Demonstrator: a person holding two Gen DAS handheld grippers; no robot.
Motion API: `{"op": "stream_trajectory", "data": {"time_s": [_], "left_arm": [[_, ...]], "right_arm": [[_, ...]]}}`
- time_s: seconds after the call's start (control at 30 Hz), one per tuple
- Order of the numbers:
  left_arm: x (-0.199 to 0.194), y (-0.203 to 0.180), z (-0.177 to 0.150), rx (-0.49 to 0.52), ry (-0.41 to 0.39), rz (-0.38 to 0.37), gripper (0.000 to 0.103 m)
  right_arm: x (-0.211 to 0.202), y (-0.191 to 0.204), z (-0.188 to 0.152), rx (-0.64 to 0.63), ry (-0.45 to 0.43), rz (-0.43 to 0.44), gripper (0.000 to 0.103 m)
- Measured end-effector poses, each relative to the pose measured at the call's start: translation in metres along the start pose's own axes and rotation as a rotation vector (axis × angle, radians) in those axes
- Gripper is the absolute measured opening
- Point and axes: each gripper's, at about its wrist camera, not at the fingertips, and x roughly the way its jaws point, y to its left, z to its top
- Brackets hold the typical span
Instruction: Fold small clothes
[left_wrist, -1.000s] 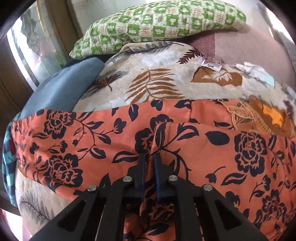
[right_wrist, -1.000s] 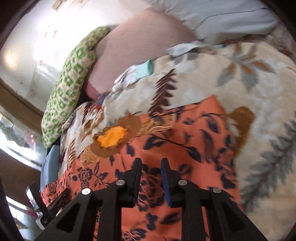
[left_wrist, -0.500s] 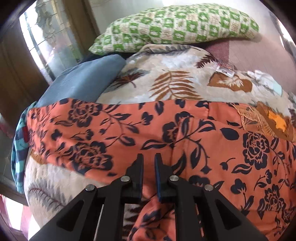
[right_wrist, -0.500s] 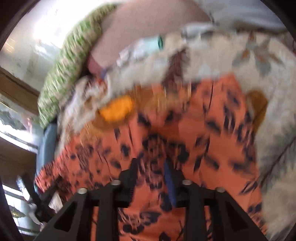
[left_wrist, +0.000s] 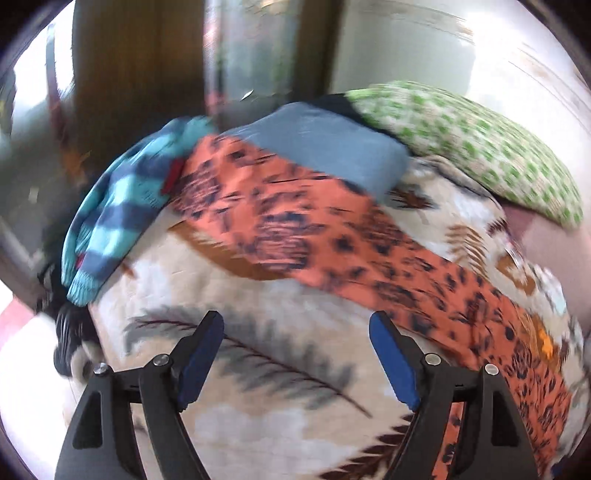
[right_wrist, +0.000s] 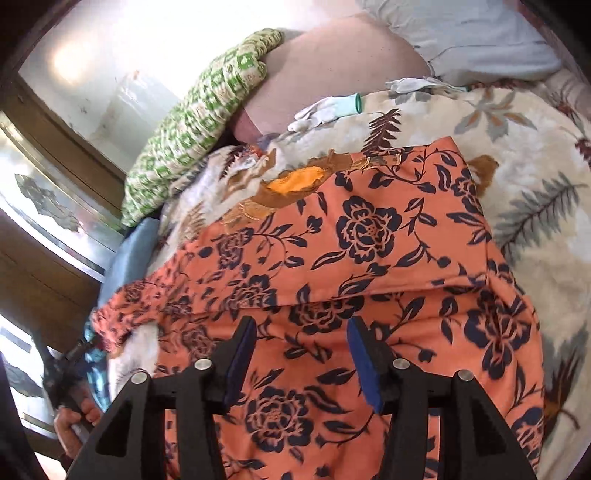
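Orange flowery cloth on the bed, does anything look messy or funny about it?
A little. The orange flowery cloth lies folded over on the leaf-print blanket, but its far end runs slantwise and overlaps the striped blue garment. A white glove lies loose near the green pillow. Nothing looks torn.

The garment (right_wrist: 369, 266) is orange with dark navy roses and leaves. It lies on a cream blanket (left_wrist: 258, 387) printed with grey and brown fern fronds. Far off sit a green-and-white checked pillow (left_wrist: 472, 147), a plain blue cloth (left_wrist: 325, 147) and, at left, a turquoise-and-navy striped top (left_wrist: 118, 218).
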Motion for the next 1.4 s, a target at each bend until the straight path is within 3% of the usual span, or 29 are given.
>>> {"op": "stream_trajectory", "data": {"time_s": [0.13, 0.27, 0.37, 0.53, 0.6, 0.73, 0.83, 0.9, 1.0, 1.07, 1.17, 1.27, 1.33, 1.4], "left_arm": [[0.011, 0.075, 0.031, -0.191, -0.006, 0.007, 0.081], [0.025, 0.117, 0.056, -0.279, 0.042, 0.009, 0.081], [0.035, 0.124, 0.053, -0.310, 0.120, -0.083, 0.081], [0.063, 0.089, 0.030, -0.373, 0.270, -0.302, 0.081], [0.078, 0.083, 0.026, -0.450, 0.297, -0.323, 0.081], [0.105, 0.092, 0.040, -0.587, 0.254, -0.342, 0.081], [0.123, 0.097, 0.056, -0.635, 0.233, -0.421, 0.080], [0.130, 0.097, 0.062, -0.624, 0.214, -0.449, 0.080], [0.139, 0.098, 0.062, -0.595, 0.211, -0.485, 0.068], [0.143, 0.101, 0.057, -0.587, 0.190, -0.521, 0.066], [0.151, 0.113, 0.054, -0.609, 0.174, -0.542, 0.051], [0.151, 0.117, 0.050, -0.631, 0.171, -0.570, 0.049], [0.146, 0.117, 0.053, -0.578, 0.162, -0.528, 0.049], [0.148, 0.125, 0.054, -0.640, 0.153, -0.512, 0.050]], "right_arm": [[-0.010, -0.003, -0.007, -0.066, -0.046, -0.024, 0.055], [0.001, -0.007, 0.000, -0.031, -0.023, 0.000, 0.055], [0.009, 0.000, 0.002, -0.052, -0.017, -0.004, 0.055], [0.021, 0.013, 0.001, -0.102, -0.009, -0.001, 0.055], [0.024, 0.016, 0.000, -0.125, -0.006, -0.017, 0.055], [0.021, 0.014, -0.001, -0.134, -0.008, -0.029, 0.055], [0.019, 0.011, 0.000, -0.131, -0.010, -0.028, 0.055], [0.020, 0.011, 0.001, -0.133, -0.010, -0.031, 0.055], [0.024, 0.011, 0.003, -0.136, 0.000, -0.029, 0.055], [0.027, 0.014, 0.002, -0.150, 0.006, -0.038, 0.055], [0.032, 0.018, 0.001, -0.177, 0.007, -0.054, 0.055], [0.039, 0.021, 0.001, -0.190, 0.022, -0.064, 0.055], [0.042, 0.021, 0.000, -0.200, 0.024, -0.076, 0.055], [0.044, 0.022, 0.000, -0.208, 0.021, -0.083, 0.055]]}}
